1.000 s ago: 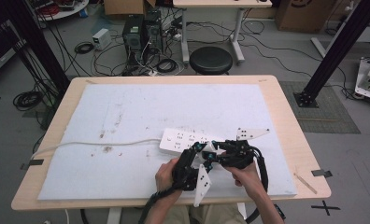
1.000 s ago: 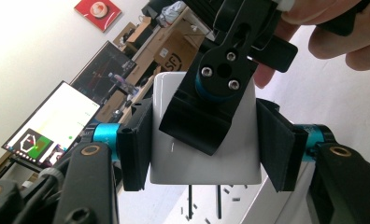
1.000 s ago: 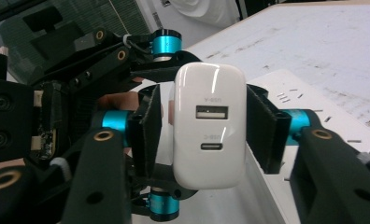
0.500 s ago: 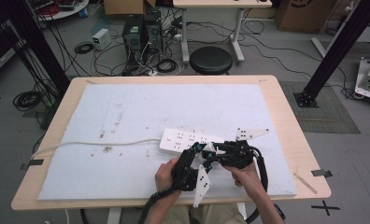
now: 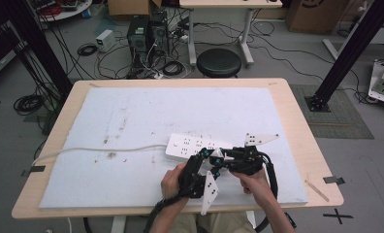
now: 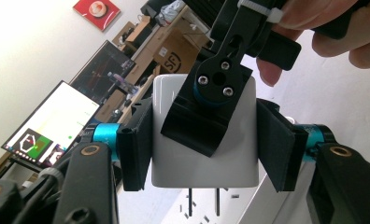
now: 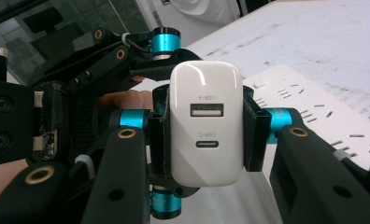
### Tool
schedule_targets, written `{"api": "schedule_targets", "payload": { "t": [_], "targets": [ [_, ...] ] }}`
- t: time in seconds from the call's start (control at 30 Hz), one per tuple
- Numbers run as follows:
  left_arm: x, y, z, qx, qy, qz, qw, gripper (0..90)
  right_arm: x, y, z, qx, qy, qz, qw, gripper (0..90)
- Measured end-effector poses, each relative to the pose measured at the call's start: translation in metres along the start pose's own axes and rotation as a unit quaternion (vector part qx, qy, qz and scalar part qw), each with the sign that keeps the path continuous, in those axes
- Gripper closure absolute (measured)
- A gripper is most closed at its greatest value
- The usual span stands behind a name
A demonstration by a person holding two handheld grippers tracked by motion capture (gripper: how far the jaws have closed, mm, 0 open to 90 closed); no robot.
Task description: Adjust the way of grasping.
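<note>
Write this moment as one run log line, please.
left gripper: shut on charger | right gripper: shut on charger | power strip: on table

A white charger [image 6: 204,140] is sitting mid-frame, the left gripper [image 6: 204,144] clamping its two side faces with black pads pressing at left and right. Two metal prongs [image 6: 204,201] are sticking out of its lower edge toward the bottom of the frame, over a white power strip [image 6: 258,205]. The right gripper [image 6: 216,98] is reaching in from the upper right, one jaw lying across the charger's face, a hand [image 6: 323,28] gripping it. A lit monitor [image 6: 52,123] is showing at left.
</note>
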State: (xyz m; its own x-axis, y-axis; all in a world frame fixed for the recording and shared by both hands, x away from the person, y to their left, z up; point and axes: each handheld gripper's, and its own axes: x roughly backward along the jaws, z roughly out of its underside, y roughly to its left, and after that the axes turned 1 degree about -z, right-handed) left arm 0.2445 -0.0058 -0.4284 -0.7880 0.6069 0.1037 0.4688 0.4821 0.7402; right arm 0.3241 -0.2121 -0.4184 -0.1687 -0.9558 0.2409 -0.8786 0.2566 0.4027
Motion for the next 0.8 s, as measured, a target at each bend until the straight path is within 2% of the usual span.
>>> {"api": "schedule_targets", "payload": {
  "t": [0.2,0.27,0.3,0.4,0.43,0.5,0.6,0.67,0.8],
  "targets": [
    [-0.0004,0.0009,0.0014,0.007,-0.002,0.004,1.0,41.3,-0.0003,0.0004,0.0002,-0.001,0.001,0.006,1.0,63.1],
    [-0.0018,0.0012,0.002,0.008,-0.001,-0.003,1.0,34.9,0.0002,0.0005,0.0004,-0.003,0.003,0.01,0.9999,63.1],
    [-0.0023,0.002,0.0025,0.012,0.002,0.0,0.9999,30.9,0.0005,0.0002,0.0003,-0.002,0.002,0.009,1.0,63.1],
    [-0.0047,0.0026,0.0047,0.017,0.006,0.022,0.9996,26.1,0.001,-0.0001,0.0004,-0.002,0.0,0.009,1.0,63.0],
    [-0.0047,0.0026,0.0047,0.017,0.006,0.022,0.9996,24.6,0.0011,-0.0001,0.0005,-0.003,0.0,0.011,0.9999,63.0],
    [-0.0045,0.0025,0.0045,0.025,0.002,0.032,0.9992,24.0,0.0012,-0.0006,0.0007,-0.002,0.001,0.013,0.9999,63.0],
    [-0.0029,0.0027,0.0026,0.032,-0.002,0.032,0.999,23.0,0.0012,-0.0006,0.0011,-0.001,0.0,0.015,0.9999,63.0],
    [-0.0024,0.0034,0.0028,0.028,0.001,0.033,0.999,23.0,0.0024,-0.0002,0.0011,0.0,0.0,0.02,0.9998,63.0],
    [0.001,0.0057,0.0038,0.034,0.002,0.025,0.9991,23.0,0.0044,-0.001,0.0011,-0.001,-0.004,0.021,0.9998,63.0]
  ]
}}
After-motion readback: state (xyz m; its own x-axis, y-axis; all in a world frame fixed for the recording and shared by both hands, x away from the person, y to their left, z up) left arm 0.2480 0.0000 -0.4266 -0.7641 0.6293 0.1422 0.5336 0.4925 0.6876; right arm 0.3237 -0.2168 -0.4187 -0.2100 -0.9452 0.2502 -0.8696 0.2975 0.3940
